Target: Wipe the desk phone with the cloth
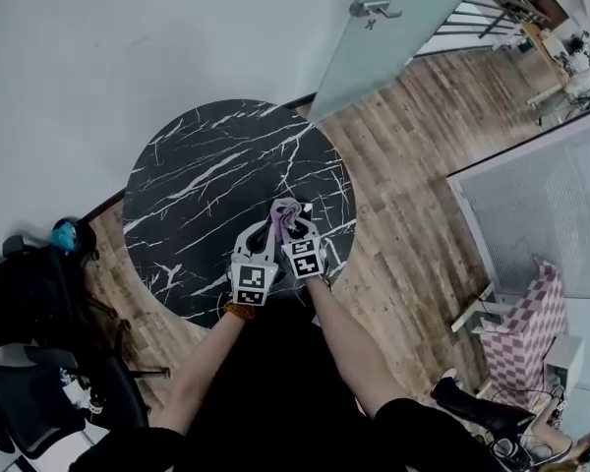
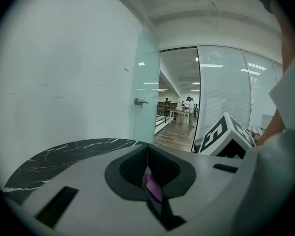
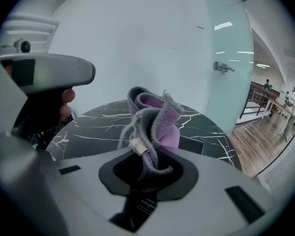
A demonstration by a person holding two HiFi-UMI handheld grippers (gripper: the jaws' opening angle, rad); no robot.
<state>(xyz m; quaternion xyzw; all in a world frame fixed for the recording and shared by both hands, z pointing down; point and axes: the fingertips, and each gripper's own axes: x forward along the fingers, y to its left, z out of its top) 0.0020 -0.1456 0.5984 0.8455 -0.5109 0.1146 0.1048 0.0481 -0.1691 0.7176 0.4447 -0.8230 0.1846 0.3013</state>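
Your left tool (image 2: 150, 176) and right tool (image 3: 146, 167) both clamp the cloth (image 3: 152, 114), mid-frame above the surface (image 1: 187, 185); no desk phone shows anywhere.

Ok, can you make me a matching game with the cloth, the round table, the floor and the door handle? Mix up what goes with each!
Things:
1. cloth
2. round table
3. floor
4. door handle

Descriptions:
A. brown wooden planks
B. purple and grey, pinched by the left hand-held gripper and the right hand-held gripper
C. silver, on the glass door
D. black with white veins

Pairs: 1-B, 2-D, 3-A, 4-C
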